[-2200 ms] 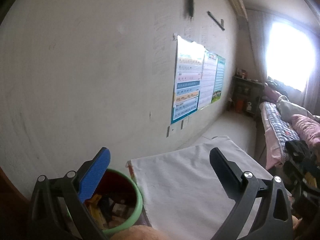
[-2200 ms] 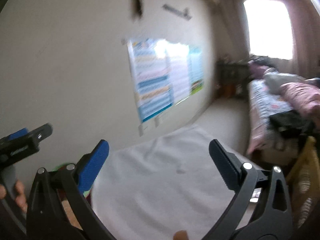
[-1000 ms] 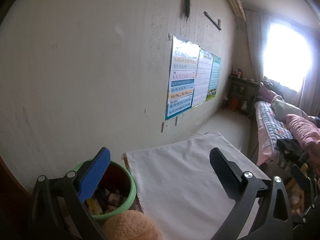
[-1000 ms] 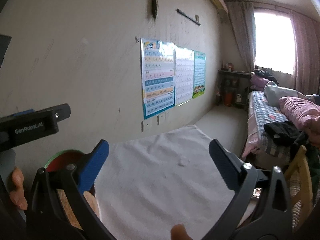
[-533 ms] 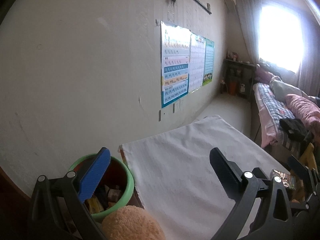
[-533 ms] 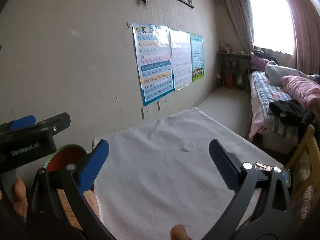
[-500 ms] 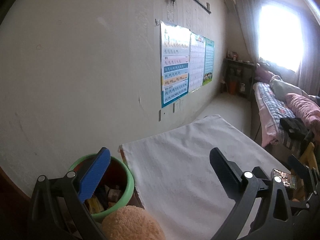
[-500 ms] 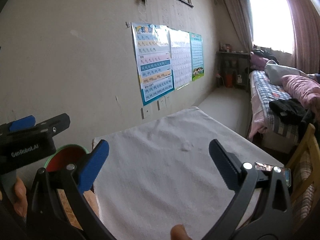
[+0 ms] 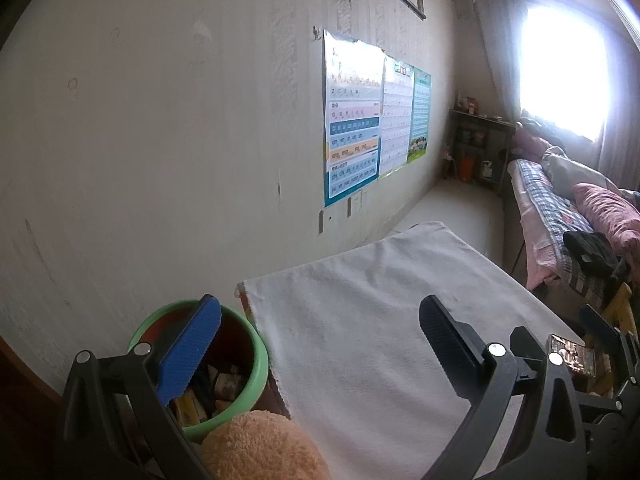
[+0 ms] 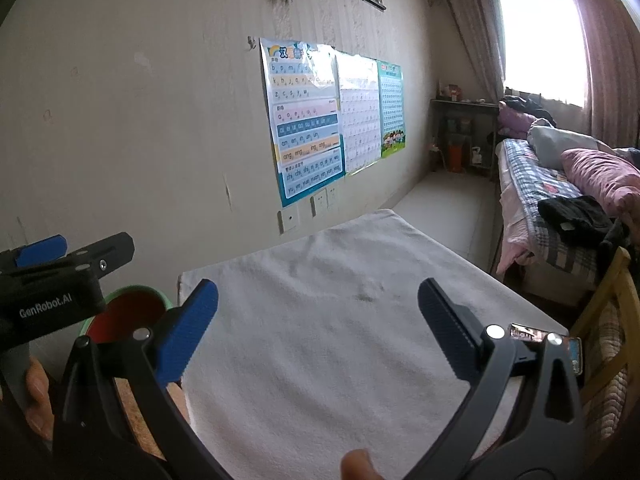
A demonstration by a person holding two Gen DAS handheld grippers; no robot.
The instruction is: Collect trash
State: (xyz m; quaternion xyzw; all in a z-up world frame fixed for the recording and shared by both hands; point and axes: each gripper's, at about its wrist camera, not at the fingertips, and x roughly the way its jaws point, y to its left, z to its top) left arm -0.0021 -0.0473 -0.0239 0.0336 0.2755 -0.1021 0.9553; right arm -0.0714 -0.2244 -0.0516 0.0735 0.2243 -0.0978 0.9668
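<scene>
A green-rimmed red bin (image 9: 256, 364) stands at the table's left end by the wall, with several wrappers (image 9: 224, 388) inside. It also shows in the right wrist view (image 10: 132, 308). My left gripper (image 9: 320, 320) is open and empty, held above the bin and the white cloth. My right gripper (image 10: 318, 308) is open and empty above the white cloth. The left gripper's body (image 10: 48, 284) shows at the left of the right wrist view.
A white cloth (image 10: 328, 320) covers the table (image 9: 360, 320). A phone (image 10: 560, 344) lies at its right edge. A wall with posters (image 10: 312, 120) runs behind. A bed (image 10: 552, 200) and a yellow chair (image 10: 608, 320) stand to the right. A tan fuzzy thing (image 9: 260, 448) is below the left gripper.
Both cameras have tilted down a little toward the table, so the bin and cloth sit higher and fuller in view. Both grippers stay open and empty.
</scene>
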